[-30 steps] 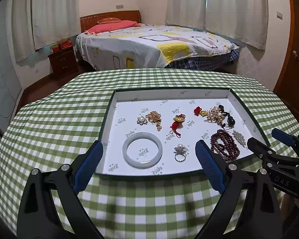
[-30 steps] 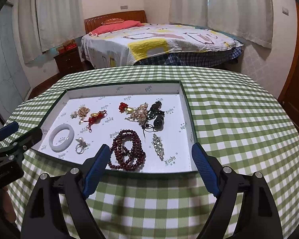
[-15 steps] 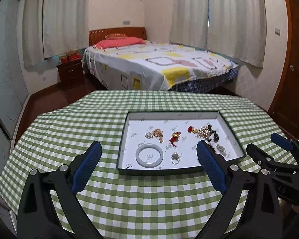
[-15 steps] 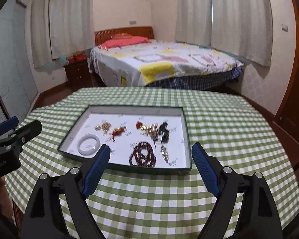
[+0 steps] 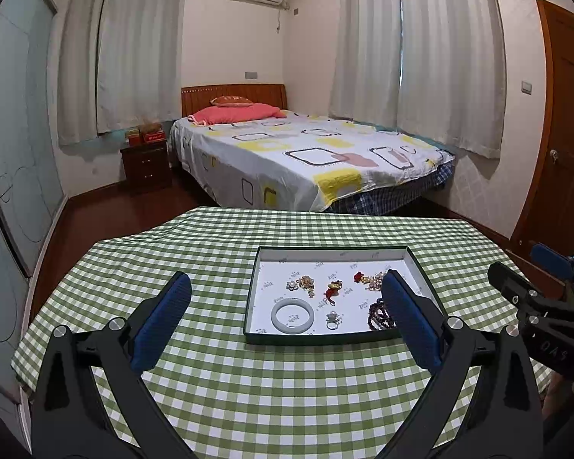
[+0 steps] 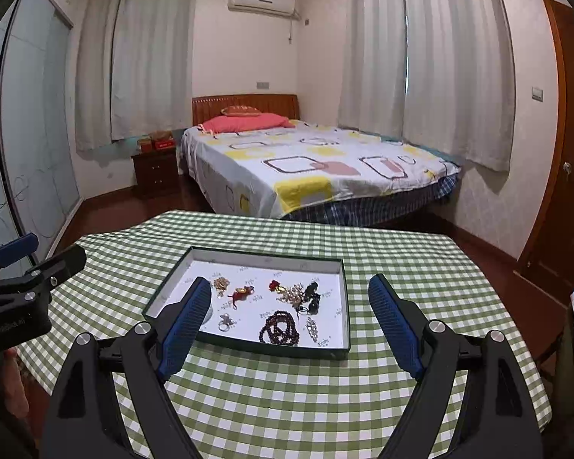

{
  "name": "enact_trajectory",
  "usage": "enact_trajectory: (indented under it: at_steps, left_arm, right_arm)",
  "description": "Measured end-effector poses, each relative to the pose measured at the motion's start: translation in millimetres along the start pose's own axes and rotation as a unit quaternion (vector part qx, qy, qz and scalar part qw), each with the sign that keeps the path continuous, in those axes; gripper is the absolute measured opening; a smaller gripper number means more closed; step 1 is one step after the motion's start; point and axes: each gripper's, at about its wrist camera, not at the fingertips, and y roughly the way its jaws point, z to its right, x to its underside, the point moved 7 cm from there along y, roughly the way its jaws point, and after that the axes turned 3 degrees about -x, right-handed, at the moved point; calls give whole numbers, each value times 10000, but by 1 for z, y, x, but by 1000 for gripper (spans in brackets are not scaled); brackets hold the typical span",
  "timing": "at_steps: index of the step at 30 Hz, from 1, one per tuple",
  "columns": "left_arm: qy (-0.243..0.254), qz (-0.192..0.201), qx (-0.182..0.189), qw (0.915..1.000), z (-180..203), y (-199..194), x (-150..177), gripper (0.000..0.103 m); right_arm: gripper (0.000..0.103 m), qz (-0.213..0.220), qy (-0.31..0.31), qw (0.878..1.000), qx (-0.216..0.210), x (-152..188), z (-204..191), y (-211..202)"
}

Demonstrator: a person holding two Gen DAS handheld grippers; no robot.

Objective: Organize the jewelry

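A shallow dark-rimmed tray (image 5: pixel 321 338) (image 6: pixel 268 344) lies on the green checked table (image 5: pixel 248 382). On its white floor lie a pale jade bangle (image 5: pixel 292 328), a pearl ring (image 5: pixel 332 319), a red-gold charm (image 5: pixel 333 290), a gold brooch (image 5: pixel 304 283), a dark red bead necklace (image 6: pixel 279 329) and a pearl-and-gold cluster (image 6: pixel 292 292). My left gripper (image 5: pixel 285 281) hangs above the table's near side, its jaws opening with nothing between them. My right gripper (image 6: pixel 291 283) stands open beside it, also holding nothing. Both are well back from the tray.
A bed (image 5: pixel 306 153) stands beyond the table, with a dark nightstand (image 5: pixel 147 166) at its left and a wooden door (image 5: pixel 566 134) at the right. The table's edges drop to a red-brown floor (image 5: pixel 107 214). Checked cloth lies bare left of the tray.
Both grippers have risen and drawn back from the tray, which now looks smaller and farther off. The jewelry has not moved. The left jaws stand slightly wider.
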Motion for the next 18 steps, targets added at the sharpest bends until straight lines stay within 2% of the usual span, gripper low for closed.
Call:
enact_trajectory:
  at_steps: [18]
  left_arm:
    - [-90, 49, -36, 9999, -9, -13, 4, 97]
  right_arm:
    - [84, 105, -85, 9999, -2, -2, -6, -14]
